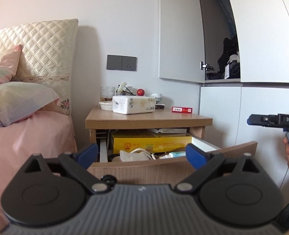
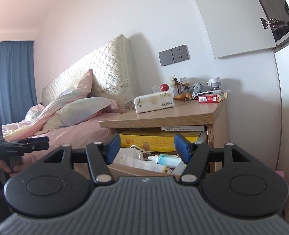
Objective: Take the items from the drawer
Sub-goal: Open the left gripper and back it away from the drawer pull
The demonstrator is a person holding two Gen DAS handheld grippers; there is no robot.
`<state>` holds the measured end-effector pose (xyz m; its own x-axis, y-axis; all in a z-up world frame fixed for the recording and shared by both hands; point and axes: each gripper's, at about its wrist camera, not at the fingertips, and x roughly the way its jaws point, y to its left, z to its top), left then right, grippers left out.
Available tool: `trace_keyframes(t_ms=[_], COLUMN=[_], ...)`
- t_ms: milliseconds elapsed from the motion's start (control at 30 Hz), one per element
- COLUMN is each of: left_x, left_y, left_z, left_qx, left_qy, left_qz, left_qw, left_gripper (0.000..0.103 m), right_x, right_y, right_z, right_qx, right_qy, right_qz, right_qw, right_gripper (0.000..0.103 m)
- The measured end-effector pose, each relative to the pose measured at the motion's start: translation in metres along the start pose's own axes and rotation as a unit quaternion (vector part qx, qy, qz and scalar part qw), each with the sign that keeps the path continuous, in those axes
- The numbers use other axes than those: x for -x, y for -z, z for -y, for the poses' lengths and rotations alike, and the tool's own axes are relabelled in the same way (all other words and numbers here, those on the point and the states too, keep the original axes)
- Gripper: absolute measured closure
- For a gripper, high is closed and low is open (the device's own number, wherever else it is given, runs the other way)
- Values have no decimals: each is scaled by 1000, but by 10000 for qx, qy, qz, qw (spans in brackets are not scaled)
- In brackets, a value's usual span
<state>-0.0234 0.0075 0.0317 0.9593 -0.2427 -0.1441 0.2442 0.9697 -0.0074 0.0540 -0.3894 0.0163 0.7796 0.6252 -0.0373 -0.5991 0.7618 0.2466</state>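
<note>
The wooden nightstand's drawer (image 1: 144, 169) stands pulled out. Inside lie a yellow box (image 1: 150, 143), a white crumpled bag (image 1: 131, 155) with a cord, and a light blue spray bottle (image 1: 176, 154). My left gripper (image 1: 142, 155) hovers open just in front of the drawer front, holding nothing. In the right wrist view, my right gripper (image 2: 148, 148) is open and empty over the drawer's near edge (image 2: 136, 171), framing the yellow box (image 2: 148, 141), the spray bottle (image 2: 166, 159) and the white bag (image 2: 129, 159). Each gripper appears side-on in the other's view: the right gripper (image 1: 261, 119), the left gripper (image 2: 27, 145).
The nightstand top (image 1: 144, 119) carries a white tissue pack (image 1: 133, 104), a red flat box (image 1: 181, 109), a glass (image 1: 107, 94) and small clutter at the back. A bed (image 1: 27, 137) with pillows lies to the left. White wardrobe doors (image 1: 242, 117) stand to the right.
</note>
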Motion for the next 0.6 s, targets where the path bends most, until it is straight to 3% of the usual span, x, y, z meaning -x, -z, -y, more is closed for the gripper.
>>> trace_keyframes(t_ms=[167,367,600], left_x=[-7,-12,-18], left_y=[-21,-47,-57], left_z=[19,29,39], left_qx=[-314,-331,-464], left_qy=[6,-147,-322], left_qz=[133,270,148], left_qw=[9994,9990,9983], left_gripper=[1,0,0], right_x=[-6,-13,-32], right_y=[-11,-15,-12], right_z=[-23,-43,-48], right_qx=[-99,-361,-638], right_qy=[128,563,1223], right_qz=[209,283,147], right_qw=[9997,9974,9903], right_gripper=[38,38,38])
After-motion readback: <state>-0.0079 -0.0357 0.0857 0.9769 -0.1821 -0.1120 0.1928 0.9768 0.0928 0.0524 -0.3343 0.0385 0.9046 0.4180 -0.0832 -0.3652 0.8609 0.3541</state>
